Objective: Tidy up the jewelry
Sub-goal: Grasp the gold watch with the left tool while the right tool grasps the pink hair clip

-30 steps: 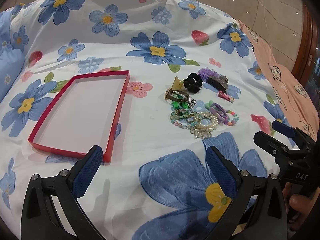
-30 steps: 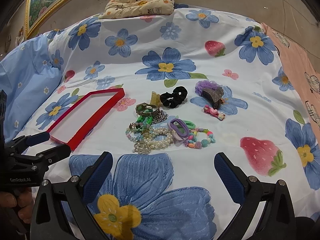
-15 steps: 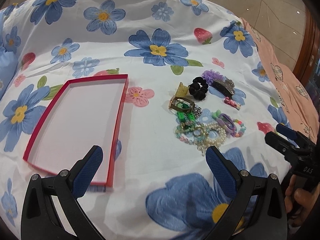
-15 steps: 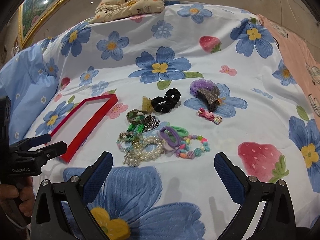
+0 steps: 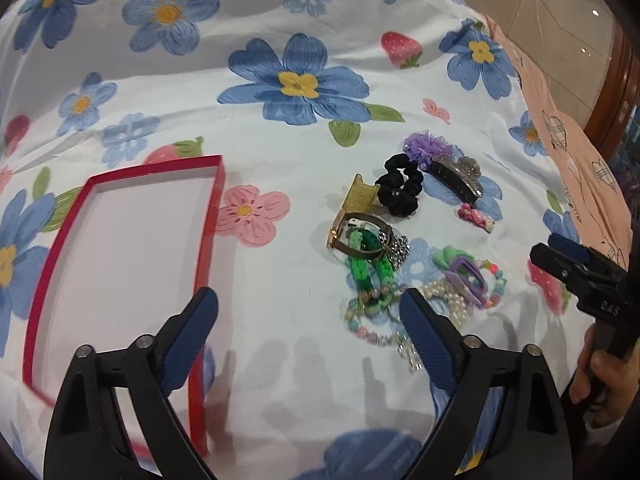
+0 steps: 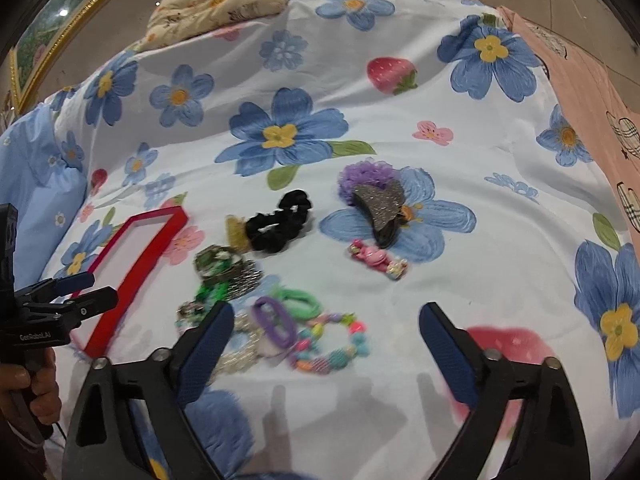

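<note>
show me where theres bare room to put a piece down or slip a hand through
The red tray holds nothing, so its whole floor is free. A bare strip of bedsheet separates the tray from the green bracelet. It is crowded between the black scrunchie and the pearl bracelet, where pieces overlap.

I see a bed covered by a white sheet [image 6: 460, 184] printed with big blue flowers, pink blossoms and red strawberries. At the far edge of the bed lies a small cream quilted cushion [image 6: 218, 4] with little cartoon prints. Along the bed's right edge I make out a peach-pink cloth [image 6: 592, 92] with checked heart shapes. At the left edge sits a pale blue pillow [image 6: 36, 184] with tiny flowers. Past the far left corner leans a gold-framed picture [image 6: 60, 28].
</note>
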A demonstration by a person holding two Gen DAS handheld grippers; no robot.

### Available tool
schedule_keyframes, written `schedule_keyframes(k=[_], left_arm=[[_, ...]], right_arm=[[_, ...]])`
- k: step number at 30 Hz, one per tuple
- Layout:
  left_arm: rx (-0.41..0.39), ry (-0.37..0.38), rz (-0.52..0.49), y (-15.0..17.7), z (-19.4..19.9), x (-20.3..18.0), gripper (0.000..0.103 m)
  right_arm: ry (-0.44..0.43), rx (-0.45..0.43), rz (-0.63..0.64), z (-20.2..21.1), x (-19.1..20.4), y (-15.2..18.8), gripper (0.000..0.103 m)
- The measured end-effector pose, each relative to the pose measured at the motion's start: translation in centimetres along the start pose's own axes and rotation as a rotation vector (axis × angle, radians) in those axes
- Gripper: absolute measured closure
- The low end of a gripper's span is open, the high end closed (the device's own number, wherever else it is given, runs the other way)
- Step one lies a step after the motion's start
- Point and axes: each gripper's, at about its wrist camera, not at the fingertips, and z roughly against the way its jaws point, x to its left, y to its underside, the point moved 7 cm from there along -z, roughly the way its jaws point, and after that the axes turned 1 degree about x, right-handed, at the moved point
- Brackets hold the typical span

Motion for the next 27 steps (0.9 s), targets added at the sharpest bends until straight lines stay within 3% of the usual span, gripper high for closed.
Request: schedule_keyframes(k=[5, 12, 14, 21, 24, 25, 27], left_arm=[[0.043, 0.021, -0.022, -1.6, -2.9, -0.4, 0.019], [0.123, 0.073, -0.031, -3.2, -7.0, -0.8, 0.034], [0.13, 0.08, -0.03, -3.4, -7.6, -0.7, 0.035], [0.178, 0.109, -0.045, -3.2, -9.9, -1.3, 0.059], [0.182, 0.129, -0.047, -3.1, -10.3, -1.5, 0.066], [0.182, 0.139, -0.049, -3.2, -10.4, -1.6, 0.074], [0.184, 0.158, -0.059, -3.2, -10.3, -2.1, 0.085]], right_arm=[[-0.006, 0.065, 0.034, -3.0, -1.9, -1.2, 0.02], [-0.002, 0.134, 0.096, -6.6, -3.2, -2.6, 0.026], [-0.001, 0.155, 0.111, -7.4, -3.5, -2.8, 0.035], [-0.002, 0.206, 0.155, -9.9, -3.9, -2.6, 0.043], [0.023, 0.234, 0.159, -10.6, -4.1, -2.1, 0.06], [0.031, 0.233, 0.161, -10.6, -4.2, -2.0, 0.067], [0.03, 0.232, 0.163, -10.4, -4.0, -1.9, 0.071]])
